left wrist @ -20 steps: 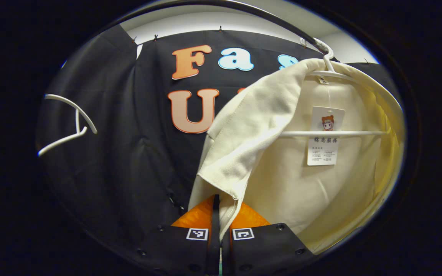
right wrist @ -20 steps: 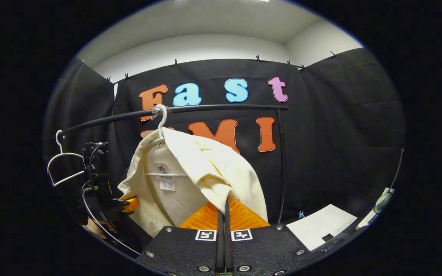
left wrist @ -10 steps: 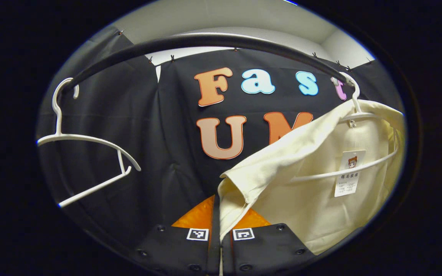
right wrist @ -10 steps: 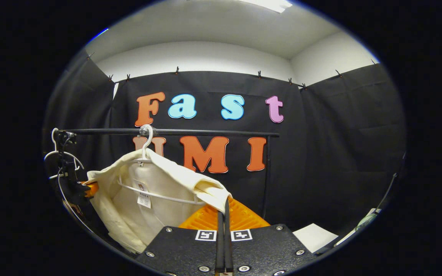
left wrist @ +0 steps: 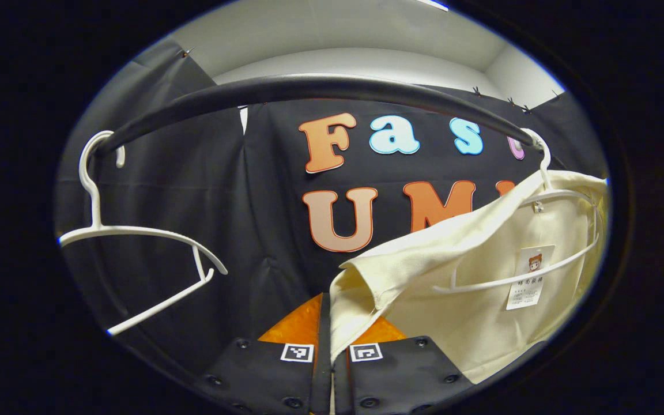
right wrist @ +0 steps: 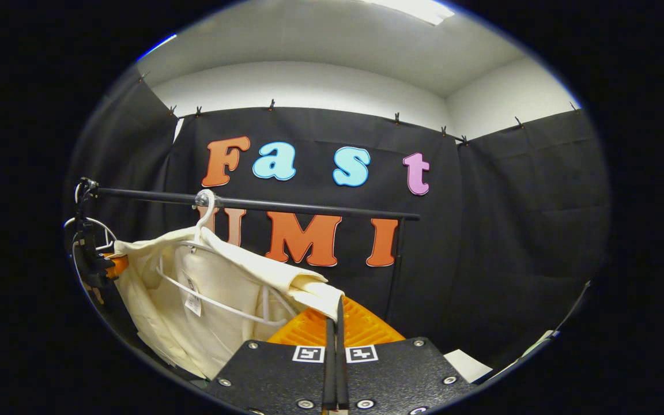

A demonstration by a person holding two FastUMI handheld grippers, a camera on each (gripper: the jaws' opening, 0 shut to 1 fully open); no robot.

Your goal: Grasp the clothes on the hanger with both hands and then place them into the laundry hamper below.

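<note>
Both the left gripper [left wrist: 329, 323] and right gripper [right wrist: 336, 323] are clamped on the cream garment [left wrist: 470, 300], 1 shoulder each, spread below the rail [right wrist: 309, 206]. Next, I judge: slip it off the hanger [right wrist: 217, 300].

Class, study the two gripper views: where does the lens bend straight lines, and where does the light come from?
Left gripper view: the straight rail bows into an arc above the cream garment. Right gripper view: the rail looks nearly straight, and a bright ceiling light glows at the top edge.
</note>
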